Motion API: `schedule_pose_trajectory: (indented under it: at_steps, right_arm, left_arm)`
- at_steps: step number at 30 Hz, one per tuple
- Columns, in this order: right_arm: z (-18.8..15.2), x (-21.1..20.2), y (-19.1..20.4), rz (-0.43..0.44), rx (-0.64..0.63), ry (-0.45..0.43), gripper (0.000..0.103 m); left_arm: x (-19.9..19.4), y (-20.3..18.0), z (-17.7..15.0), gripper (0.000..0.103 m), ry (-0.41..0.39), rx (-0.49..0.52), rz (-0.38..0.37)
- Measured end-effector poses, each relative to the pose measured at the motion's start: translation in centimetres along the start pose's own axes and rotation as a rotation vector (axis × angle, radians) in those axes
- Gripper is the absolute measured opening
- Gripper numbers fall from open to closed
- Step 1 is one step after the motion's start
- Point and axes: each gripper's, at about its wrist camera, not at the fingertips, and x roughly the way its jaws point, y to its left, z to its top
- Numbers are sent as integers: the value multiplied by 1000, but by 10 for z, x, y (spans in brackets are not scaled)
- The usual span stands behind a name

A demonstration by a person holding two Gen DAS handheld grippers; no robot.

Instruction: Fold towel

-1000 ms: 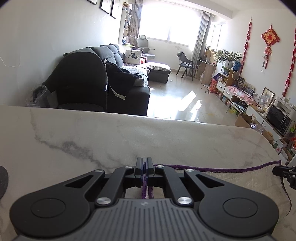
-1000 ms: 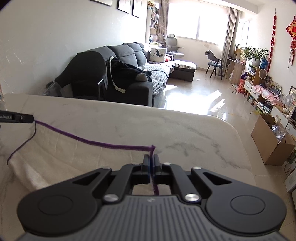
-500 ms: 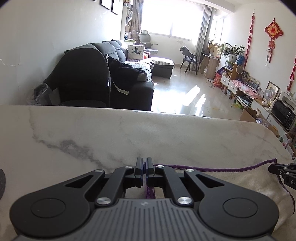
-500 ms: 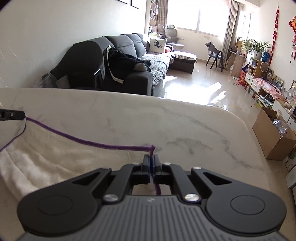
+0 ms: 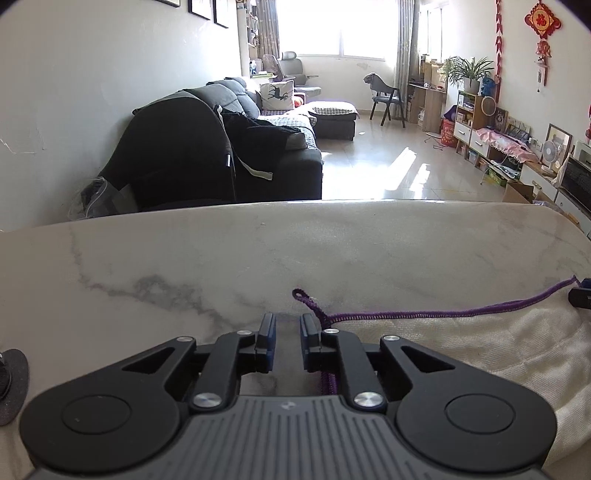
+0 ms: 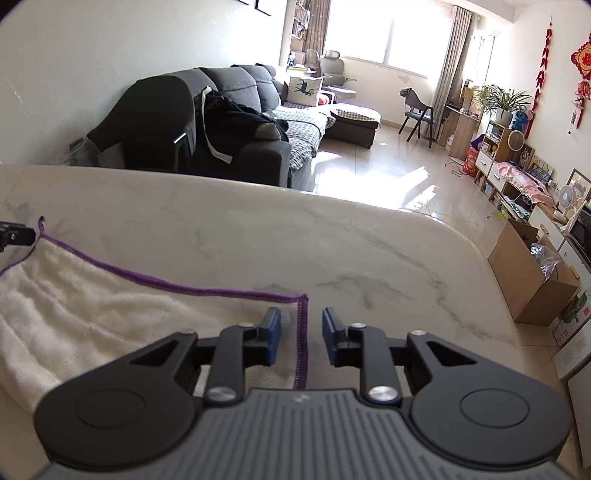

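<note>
A: Any writing or brand you can read?

B: None legible. The housings of both tools carry a small embossed mark, too small to make out. The red hanging ornament [image 5: 542, 19] on the far wall bears a character I cannot read.

A: Counts, then?

B: One towel [image 5: 480, 343], white with a purple stitched border, lying on the marble worktop [image 5: 221, 254]. Two tools. One dark sofa [image 5: 207, 147] beyond the worktop's far edge, one cardboard box [image 6: 532, 273] on the floor to the right.

A: Starting at the left: how does the towel sit against the left tool [image 5: 287, 326]?

B: Its jaws stand a little apart with nothing between them; bare marble shows in the gap. The towel's corner, with a small purple loop, lies just beside the right finger, and the cloth spreads rightward from there.

A: And the right tool [image 6: 301, 325]?

B: Jaws parted wider, gripping nothing. The towel [image 6: 110, 314] lies flat below and to its left; the purple side hem runs through the gap, nearer the left finger, and the corner sits just ahead of the tips.
</note>
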Motion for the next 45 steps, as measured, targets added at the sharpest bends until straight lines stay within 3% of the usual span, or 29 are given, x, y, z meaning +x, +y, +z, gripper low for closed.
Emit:
schedule_pose_trajectory:
  at_steps: [5,8,11,16,25,31,42,45]
  right_arm:
    - [2,-6,-12,11,66,-13,41]
    - [4,-12,-12,16,75,-28,32]
    - [8,-18,-5,35,67,-45,26]
    - [13,-20,18,111,37,-56,17]
    - [10,-10,70,213,-35,-28,16]
    - [4,-3,79,221,-60,-24,14]
    - [-5,-3,-2,88,83,-21,12]
    - [-5,-5,-9,75,97,-20,15]
  left_arm:
    - [-15,11,3,37,-56,-43,1]
    - [-26,9,6,28,-77,-47,-32]
    - [-35,-2,8,25,-92,-19,-83]
    - [-37,-35,3,5,-81,70,-175]
    - [-20,-72,-14,4,-49,144,-270]
    - [-6,-68,-23,4,-46,163,-251]
    - [1,-33,-27,4,-74,123,-184]
    - [1,-21,-22,4,-62,82,-172]
